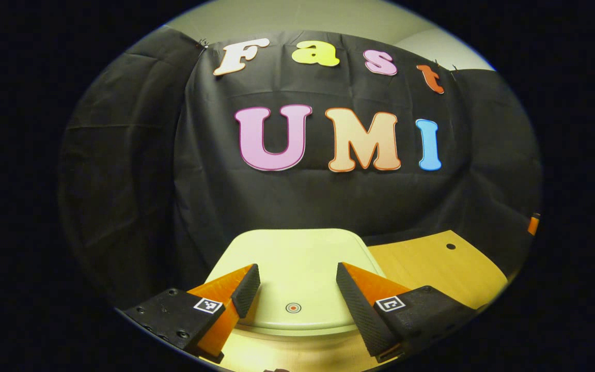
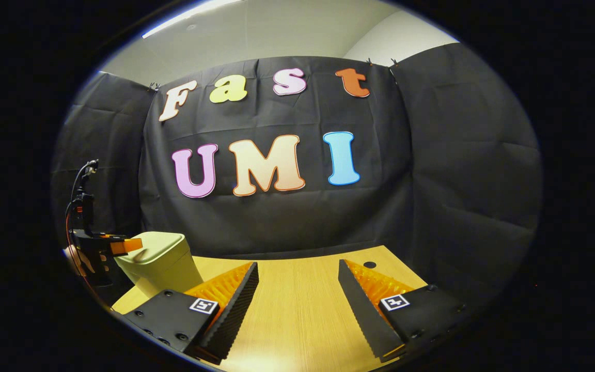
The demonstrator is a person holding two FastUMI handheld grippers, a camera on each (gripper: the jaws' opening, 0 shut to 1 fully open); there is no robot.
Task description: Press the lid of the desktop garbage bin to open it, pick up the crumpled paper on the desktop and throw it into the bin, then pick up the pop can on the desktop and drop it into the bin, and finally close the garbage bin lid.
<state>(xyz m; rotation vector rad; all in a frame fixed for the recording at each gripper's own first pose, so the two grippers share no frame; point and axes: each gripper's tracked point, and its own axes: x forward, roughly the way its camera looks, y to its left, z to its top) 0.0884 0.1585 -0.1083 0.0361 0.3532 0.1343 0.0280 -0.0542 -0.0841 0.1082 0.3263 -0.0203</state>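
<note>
Your left gripper (image 1: 297, 289) hovered open over the closed bin lid (image 1: 297, 258); you needed to press squarely on its round button (image 1: 293, 308).

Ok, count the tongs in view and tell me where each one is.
2. The left tongs are open over the bin lid; the right tongs are open over the table, with the bin off to their left.

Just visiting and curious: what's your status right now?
Left gripper open above closed bin lid. Right gripper open over bare desk. Nothing in the way.
</note>
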